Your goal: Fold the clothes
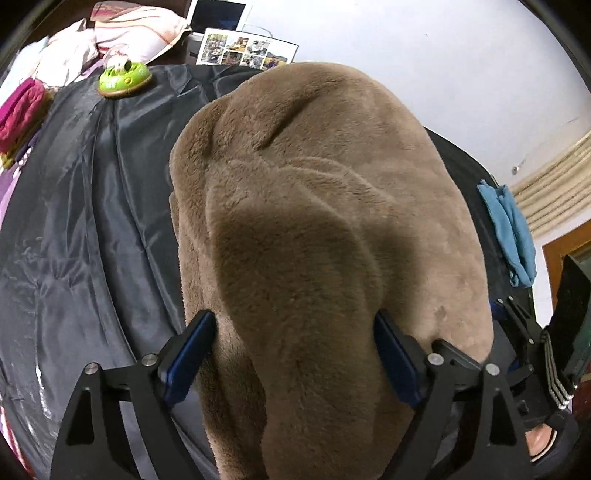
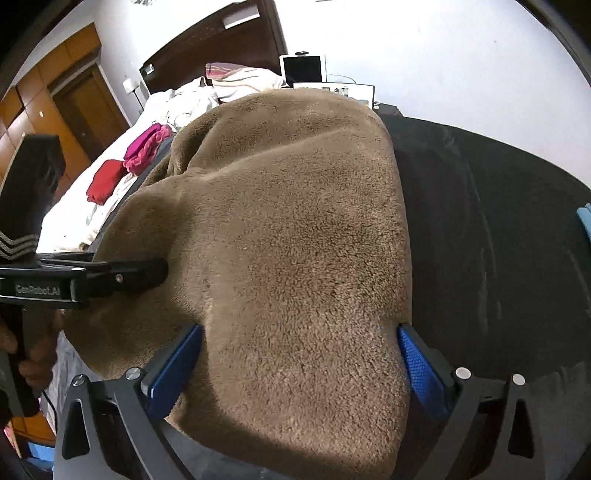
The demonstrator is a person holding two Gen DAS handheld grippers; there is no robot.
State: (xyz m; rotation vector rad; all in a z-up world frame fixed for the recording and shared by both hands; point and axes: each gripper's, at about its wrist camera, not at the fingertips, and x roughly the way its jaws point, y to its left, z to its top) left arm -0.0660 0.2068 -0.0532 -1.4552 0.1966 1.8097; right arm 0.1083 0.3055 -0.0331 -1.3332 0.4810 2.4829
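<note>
I see the fleece garment (image 1: 325, 229) lying on the dark sheet (image 1: 92, 229) spread over the bed, filling the middle of my left wrist view. Bare sheet lies at nine o'clock of it. A toy (image 1: 125, 78) sits on the sheet at eleven o'clock, with pillows (image 1: 133, 33) behind it and a stack of folded clothes (image 1: 20, 114) at ten o'clock. A folded cloth (image 1: 511, 236) lies on the sheet at three o'clock. A photo sheet (image 1: 245, 50) stands behind, at twelve.
</note>
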